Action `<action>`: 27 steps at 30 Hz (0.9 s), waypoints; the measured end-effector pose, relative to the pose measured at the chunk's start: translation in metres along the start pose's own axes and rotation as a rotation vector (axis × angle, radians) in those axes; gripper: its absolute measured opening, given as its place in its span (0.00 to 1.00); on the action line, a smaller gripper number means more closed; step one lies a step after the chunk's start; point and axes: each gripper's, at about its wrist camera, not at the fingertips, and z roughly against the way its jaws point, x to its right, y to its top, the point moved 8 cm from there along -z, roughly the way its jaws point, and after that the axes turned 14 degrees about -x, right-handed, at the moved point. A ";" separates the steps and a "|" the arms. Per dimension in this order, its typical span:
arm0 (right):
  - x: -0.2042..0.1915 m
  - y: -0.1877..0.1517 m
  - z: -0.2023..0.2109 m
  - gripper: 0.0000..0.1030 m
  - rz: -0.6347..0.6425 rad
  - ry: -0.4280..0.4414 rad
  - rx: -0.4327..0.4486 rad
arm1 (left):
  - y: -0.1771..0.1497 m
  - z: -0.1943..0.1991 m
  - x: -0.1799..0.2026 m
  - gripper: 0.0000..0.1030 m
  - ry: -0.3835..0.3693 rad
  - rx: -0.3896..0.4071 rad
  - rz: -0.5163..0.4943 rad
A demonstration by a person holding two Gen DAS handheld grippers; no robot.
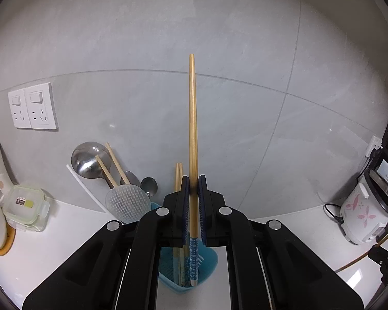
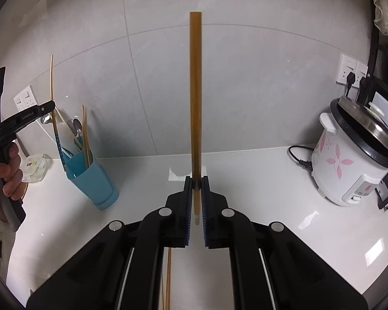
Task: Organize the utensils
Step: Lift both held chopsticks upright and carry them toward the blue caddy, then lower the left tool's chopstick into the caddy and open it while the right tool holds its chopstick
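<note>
Left gripper (image 1: 193, 188): fingers pinching a long bamboo chopstick with a blue-and-white patterned tip (image 1: 193, 134), held near upright, patterned end down and dipping into the blue plastic utensil holder (image 1: 209, 261) directly beneath. Held vertical, probably so it can slot in among the chopsticks standing there already.

Right gripper (image 2: 196, 188): fingers pressed onto a plain darker bamboo chopstick (image 2: 195, 98), also upright, lower end just past the pads, over bare white surface (image 2: 258, 180). Well apart from the holder; likely waiting its turn.

Second loose stick (image 2: 169, 279) visible low between the right gripper's arms; cannot tell what it rests on.

Farther off, from the right wrist view: same blue holder standing on the surface at left, stuffed with chopsticks and spoons; person's hand (image 2: 6, 170) gripping the left tool above it.

Behind the holder, left wrist view: translucent dimpled rice paddle (image 1: 128, 202), steel ladle (image 1: 89, 160), small spoons, leaning toward the grey tiled wall (image 1: 168, 25). Lidded clear container (image 1: 25, 208) at left. White floral rice cooker (image 2: 354, 155) far right, plugged in.

Judgement: sorting partly done, two sticks in hand yet to go in.
</note>
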 end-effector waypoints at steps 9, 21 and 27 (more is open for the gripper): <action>0.002 -0.005 -0.008 0.06 -0.006 -0.006 -0.028 | -0.012 -0.031 -0.002 0.06 0.037 -0.045 -0.011; -0.009 -0.002 -0.011 0.06 0.015 0.002 -0.038 | -0.035 -0.060 -0.009 0.06 0.053 -0.138 -0.015; -0.021 0.006 -0.009 0.06 0.044 0.008 -0.033 | -0.048 -0.068 -0.012 0.07 0.066 -0.192 -0.043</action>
